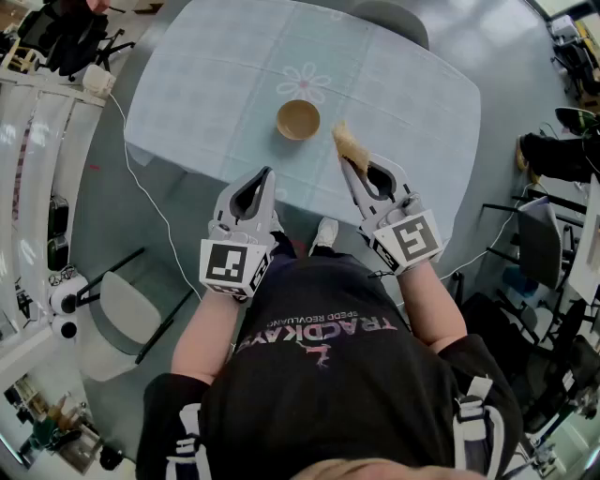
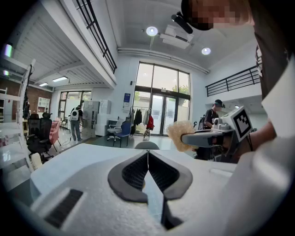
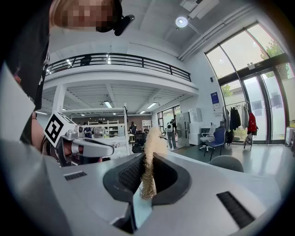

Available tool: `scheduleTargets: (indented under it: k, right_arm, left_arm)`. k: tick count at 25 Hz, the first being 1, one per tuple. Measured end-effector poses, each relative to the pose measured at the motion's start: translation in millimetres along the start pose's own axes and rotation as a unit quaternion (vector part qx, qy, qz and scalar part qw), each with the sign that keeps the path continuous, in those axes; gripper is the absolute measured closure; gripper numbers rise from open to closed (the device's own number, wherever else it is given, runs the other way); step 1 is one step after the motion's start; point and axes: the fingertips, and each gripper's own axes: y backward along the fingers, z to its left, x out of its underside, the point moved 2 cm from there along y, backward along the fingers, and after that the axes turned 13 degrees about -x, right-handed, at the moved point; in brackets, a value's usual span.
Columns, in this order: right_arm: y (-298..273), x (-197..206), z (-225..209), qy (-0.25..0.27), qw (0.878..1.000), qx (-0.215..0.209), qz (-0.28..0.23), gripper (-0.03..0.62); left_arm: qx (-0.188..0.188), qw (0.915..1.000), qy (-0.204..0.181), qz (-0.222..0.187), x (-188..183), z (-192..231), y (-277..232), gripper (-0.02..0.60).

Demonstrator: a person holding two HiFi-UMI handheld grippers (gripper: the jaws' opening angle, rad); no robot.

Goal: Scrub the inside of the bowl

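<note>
**Tongs short of the bowl: right gripper (image 1: pixel 349 164) clenched on a scrubber (image 1: pixel 344 142), left gripper (image 1: pixel 265 178) clenched on nothing**

Head view: the tan bowl (image 1: pixel 298 119) stands upright towards the middle of the table (image 1: pixel 206 94), just on the near side of a flower printed on the pale checked cloth. Both grippers hover over the near edge. The scrubber's tip sits near the bowl, to its right, but does not touch it. I judge this to be the approach, with scrubbing not yet begun. The next move calls for lifting the scrubber over the rim and down onto the inner wall. The left jaws would likely need to part and steady the bowl, which looks light enough to slide. A grey chair (image 1: pixel 394 21) stands at the far side.

Left gripper view: the jaws meet with nothing between them. The right gripper shows at the right with the fibrous scrubber sticking out of it. The bowl does not show.

Right gripper view: the pads pinch the scrubber edge-on, and its frayed end pokes out past the tips. Beyond lies a tall hall with glass doors, a railed mezzanine, a clothes rack, office chairs and people far off.
</note>
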Motion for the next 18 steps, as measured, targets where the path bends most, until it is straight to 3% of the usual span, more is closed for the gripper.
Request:
scheduleTargets:
  k: [18]
  right_arm:
    - [2.5,-3.2,-2.0,0.008,1.0,-0.014,-0.015,0.56]
  left_arm:
    - [-0.019,0.9997,0.005,0.017,8.4,0.8,-3.6,0.563]
